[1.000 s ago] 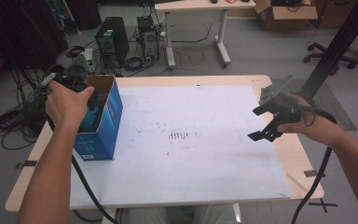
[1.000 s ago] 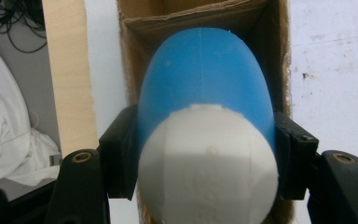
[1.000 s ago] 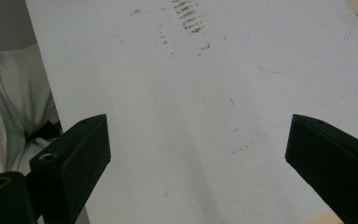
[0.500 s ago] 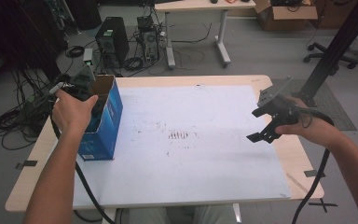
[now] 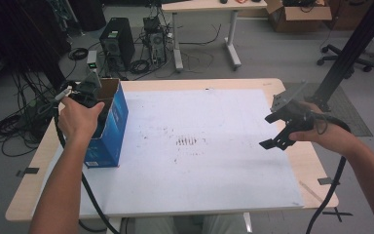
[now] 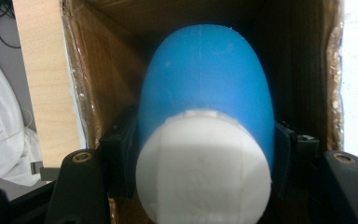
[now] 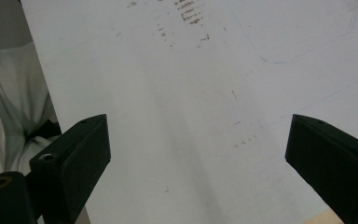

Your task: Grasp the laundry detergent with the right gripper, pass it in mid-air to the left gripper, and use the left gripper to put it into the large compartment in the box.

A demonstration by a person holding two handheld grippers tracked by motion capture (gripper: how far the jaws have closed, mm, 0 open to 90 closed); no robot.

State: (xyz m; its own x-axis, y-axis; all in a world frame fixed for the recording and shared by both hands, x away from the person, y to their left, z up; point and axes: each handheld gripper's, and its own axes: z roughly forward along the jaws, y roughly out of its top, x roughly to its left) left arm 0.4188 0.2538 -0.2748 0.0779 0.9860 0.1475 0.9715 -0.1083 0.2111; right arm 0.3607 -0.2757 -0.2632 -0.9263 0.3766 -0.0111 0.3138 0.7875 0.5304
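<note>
A blue box [image 5: 108,131] with an open cardboard top stands at the left edge of the table. My left gripper [image 5: 90,92] reaches down into it from above, its tips hidden by the hand and the box rim. In the left gripper view, the left gripper [image 6: 205,154] is shut on a smooth blue rounded object with a white end [image 6: 205,88], held between the brown inner walls of the box [image 6: 102,70]. My right gripper [image 5: 272,141] hovers over the right side of the white sheet [image 5: 199,161]. Its jaws stand wide apart with nothing between them [image 7: 196,149].
The white sheet covers most of the wooden table [image 5: 44,161] and bears dark smudges [image 5: 187,141] at its middle. Beyond the table stand a computer tower [image 5: 117,44], floor cables [image 5: 9,126] and a second table [image 5: 204,7]. A black post [image 5: 355,48] rises at the right.
My left hand has sunk lower, carrying the gripper and the blue object deeper into the box. The right hand and its gripper have kept still.
</note>
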